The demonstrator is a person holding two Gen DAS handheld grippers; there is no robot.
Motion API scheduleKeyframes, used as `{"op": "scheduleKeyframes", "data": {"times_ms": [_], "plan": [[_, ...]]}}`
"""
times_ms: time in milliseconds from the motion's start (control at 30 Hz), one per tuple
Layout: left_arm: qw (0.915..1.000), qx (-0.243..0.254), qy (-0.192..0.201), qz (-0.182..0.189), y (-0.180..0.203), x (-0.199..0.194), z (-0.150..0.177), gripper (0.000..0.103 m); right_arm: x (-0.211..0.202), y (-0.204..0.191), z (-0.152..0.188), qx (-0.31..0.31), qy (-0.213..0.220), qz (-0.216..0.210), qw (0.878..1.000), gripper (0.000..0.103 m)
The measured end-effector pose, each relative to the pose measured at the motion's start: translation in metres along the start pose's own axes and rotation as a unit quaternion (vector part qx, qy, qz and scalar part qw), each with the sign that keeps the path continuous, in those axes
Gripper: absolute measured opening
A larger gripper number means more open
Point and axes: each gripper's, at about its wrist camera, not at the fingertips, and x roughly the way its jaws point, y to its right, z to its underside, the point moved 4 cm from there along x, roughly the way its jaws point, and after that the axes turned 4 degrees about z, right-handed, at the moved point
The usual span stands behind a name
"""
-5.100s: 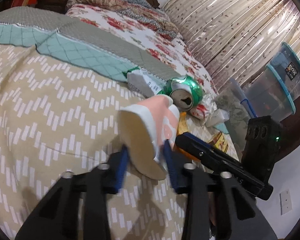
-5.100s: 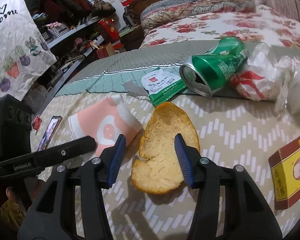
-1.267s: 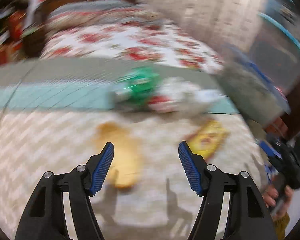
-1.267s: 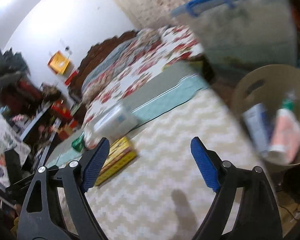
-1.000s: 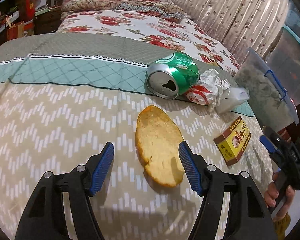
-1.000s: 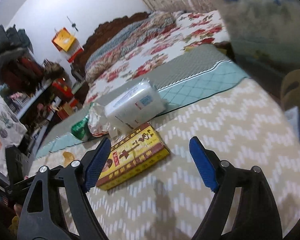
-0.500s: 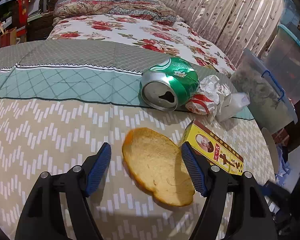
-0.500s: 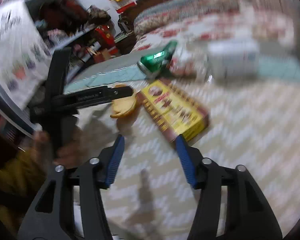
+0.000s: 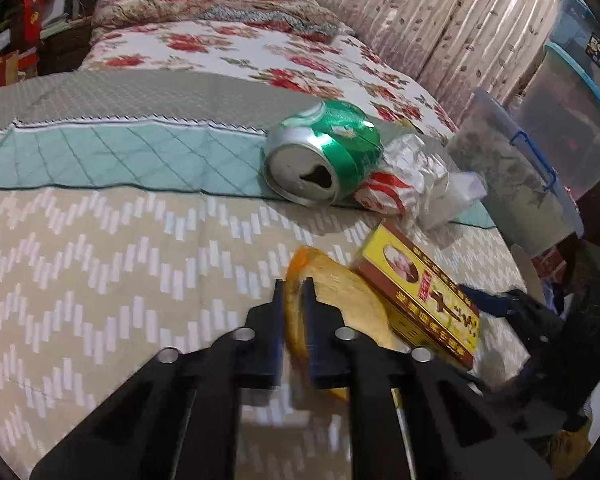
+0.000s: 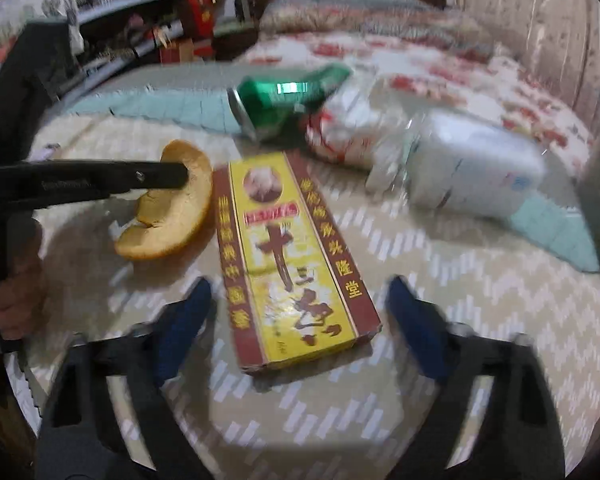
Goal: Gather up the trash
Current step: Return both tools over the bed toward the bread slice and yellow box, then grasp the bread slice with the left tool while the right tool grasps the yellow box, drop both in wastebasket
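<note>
**A:** Right, status left to right?

**Me:** Left gripper (image 9: 291, 300) is clamped on the orange peel (image 10: 168, 204), pads pinching one end of it edge-on. Peel sits on the chevron bedspread (image 9: 100, 264), touching the long side of the yellow box (image 10: 292, 264).

**A:** How will the peel handle?

**Me:** My guess: light, curved, a bit leathery, flexes but won't crush. Pith side is rough, so slip is unlikely. The end grip may let it swing or droop; a hold nearer the middle would be steadier.

**A:** And the right side?

**Me:** Right gripper (image 10: 300, 316) is wide with jaws opening; the near end of the box lies between them, pads not touching it. Box looks like thin cardboard: light, stiff across the faces, crushable if squeezed hard. I'd take it across the narrow width.

**A:** Anything in the way?

**Me:** Box touches the peel, so lifting either one could nudge the other. Beyond them, a green can (image 9: 324, 152) on its side, a crumpled wrapper (image 9: 396, 184) against it, then a white tissue pack (image 10: 476, 168). All clear of both grips. Clear storage tubs (image 9: 516, 184) stand off the bed's far right.
</note>
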Motion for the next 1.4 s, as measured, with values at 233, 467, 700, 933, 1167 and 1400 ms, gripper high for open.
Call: {"op": "scheduleKeyframes", "data": {"times_ms": [233,467,700,933,1167,1400], "plan": [[0.9998,0.007,0.02,0.001,0.006,-0.01,0.004,0.004,-0.022,0.012,0.016,0.048,0.029,0.011,0.998,0.067],[0.9994,-0.011,0.023,0.024,0.012,-0.024,0.004,0.004,-0.046,0.03,0.035,0.104,0.057,0.021,0.993,0.067],[0.9988,0.01,0.024,0.042,0.041,-0.029,-0.001,0.004,-0.072,0.057,0.051,0.145,0.081,0.047,0.985,0.066],[0.9976,0.036,0.006,0.059,0.081,-0.015,-0.009,0.004,-0.097,0.102,0.077,0.208,0.107,0.085,0.968,0.066],[0.9919,0.085,-0.013,0.094,0.16,0.011,-0.023,0.004,-0.14,0.183,0.124,0.296,0.132,0.161,0.932,0.066],[0.9769,0.16,-0.036,0.137,0.279,0.054,-0.029,0.004,-0.169,0.267,0.178,0.387,0.134,0.21,0.888,0.066]]}}
